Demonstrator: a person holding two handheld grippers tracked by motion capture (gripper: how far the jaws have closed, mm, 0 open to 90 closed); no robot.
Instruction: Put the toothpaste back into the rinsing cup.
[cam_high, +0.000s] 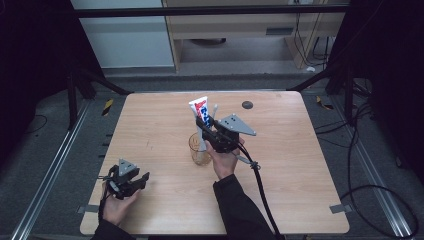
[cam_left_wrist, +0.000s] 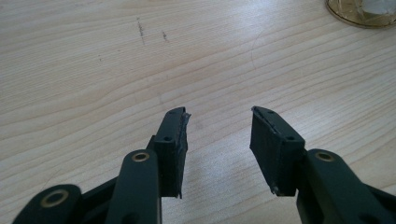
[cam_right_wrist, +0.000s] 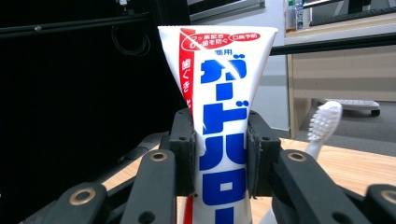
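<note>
Right fingers (cam_right_wrist: 187, 154) are clamped flat on both faces of the toothpaste tube (cam_right_wrist: 222, 116), roughly mid-body; crimped end points up, cap end hangs below the jaws. In the high view the right gripper (cam_high: 202, 125) holds the tube (cam_high: 199, 107) upright directly over the glass cup (cam_high: 200, 149) near table centre. Toothbrush (cam_high: 215, 111) already stands in the cup, head up; the right gripper view shows its bristles (cam_right_wrist: 324, 122) just beside the tube.

Left fingers (cam_left_wrist: 175, 140) stand wide apart with nothing between them, just bare wood. Left gripper (cam_high: 131, 179) sits low over the near-left part of the table (cam_high: 300, 200), well apart from the cup; cup rim (cam_left_wrist: 362, 14) is at the far corner of its view.

Step, as I read it: tube being set into the cup next to the brush. Can't tell if the cap end has passed the rim or touches the bottom.

Next move calls for: straight descent, keep the tube vertical, stay off the brush handle so nothing tips. Release only once the tube is seated. Light cup could slide; left is free to steady it.
</note>
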